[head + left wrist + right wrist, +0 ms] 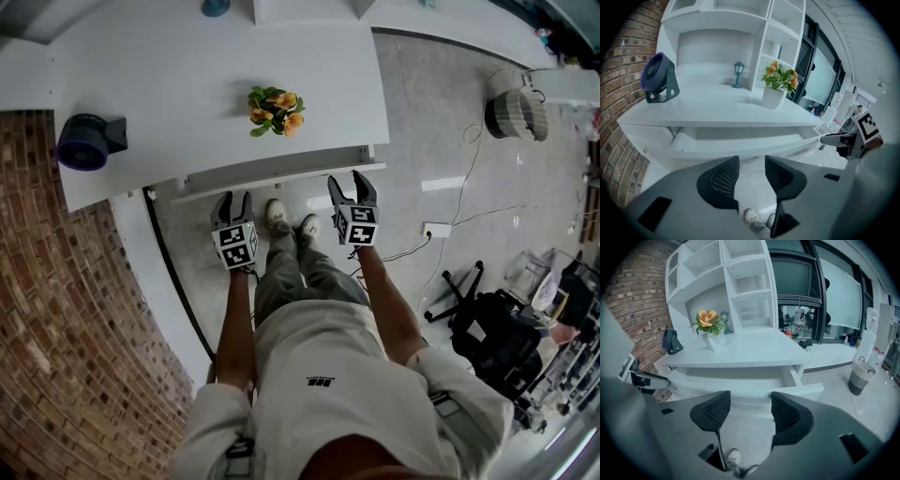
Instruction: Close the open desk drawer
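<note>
Drawer (281, 176) closing is not yet begun: the left hand-held gripper (233, 200) and right hand-held gripper (346, 182) hover open and empty just before its front, which juts out under the table's (169, 84) near edge. The whole push remains.
</note>
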`<move>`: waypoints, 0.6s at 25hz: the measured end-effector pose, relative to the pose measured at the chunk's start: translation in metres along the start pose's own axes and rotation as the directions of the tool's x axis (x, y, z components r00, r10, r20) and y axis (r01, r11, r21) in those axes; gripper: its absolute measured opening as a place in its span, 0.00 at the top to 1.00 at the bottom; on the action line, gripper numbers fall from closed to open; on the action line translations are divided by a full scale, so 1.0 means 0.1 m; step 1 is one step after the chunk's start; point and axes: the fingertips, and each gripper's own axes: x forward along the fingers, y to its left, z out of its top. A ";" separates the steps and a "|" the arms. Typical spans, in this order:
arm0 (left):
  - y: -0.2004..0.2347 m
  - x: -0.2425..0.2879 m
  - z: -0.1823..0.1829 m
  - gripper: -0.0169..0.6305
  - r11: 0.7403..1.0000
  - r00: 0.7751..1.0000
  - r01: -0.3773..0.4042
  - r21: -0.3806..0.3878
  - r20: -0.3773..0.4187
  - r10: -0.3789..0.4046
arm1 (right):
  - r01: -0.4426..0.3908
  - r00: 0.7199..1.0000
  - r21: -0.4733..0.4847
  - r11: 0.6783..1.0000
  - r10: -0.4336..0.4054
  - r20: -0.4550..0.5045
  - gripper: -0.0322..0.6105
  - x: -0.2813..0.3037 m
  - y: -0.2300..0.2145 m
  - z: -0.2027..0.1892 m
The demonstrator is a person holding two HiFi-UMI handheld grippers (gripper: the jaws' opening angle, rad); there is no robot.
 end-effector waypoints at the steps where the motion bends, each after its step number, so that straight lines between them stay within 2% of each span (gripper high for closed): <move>1: 0.00 0.01 0.01 0.69 1.000 1.000 0.001 0.001 0.000 -0.001 | 0.001 1.000 0.002 1.000 -0.001 0.003 0.52 0.01 0.00 0.01; 15: 0.04 0.09 0.12 0.70 1.000 1.000 0.017 0.008 0.010 -0.017 | 0.020 1.000 0.006 1.000 -0.020 0.007 0.52 0.12 -0.04 0.08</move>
